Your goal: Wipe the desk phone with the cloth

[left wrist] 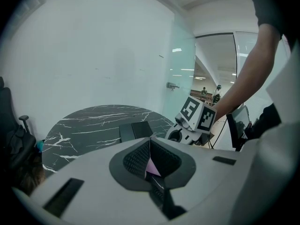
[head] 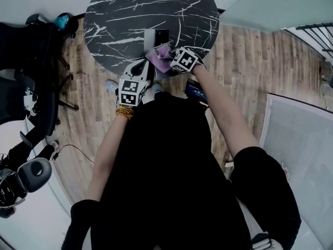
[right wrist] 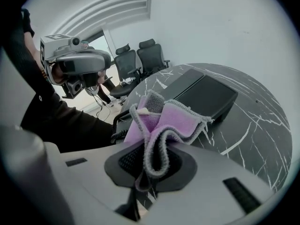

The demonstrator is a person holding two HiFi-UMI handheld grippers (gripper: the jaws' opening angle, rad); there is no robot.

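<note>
We have the purple cloth (right wrist: 173, 123) pinched in the right gripper (right wrist: 151, 159) — it looks soft, light and floppy, best gripped at its bunched fold — with the desk phone (right wrist: 201, 95) just beyond the fingers. The left gripper (left wrist: 150, 161) has its 2 jaws closed.

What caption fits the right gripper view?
Right gripper clamps a purple cloth near the black desk phone on a marble table.
</note>
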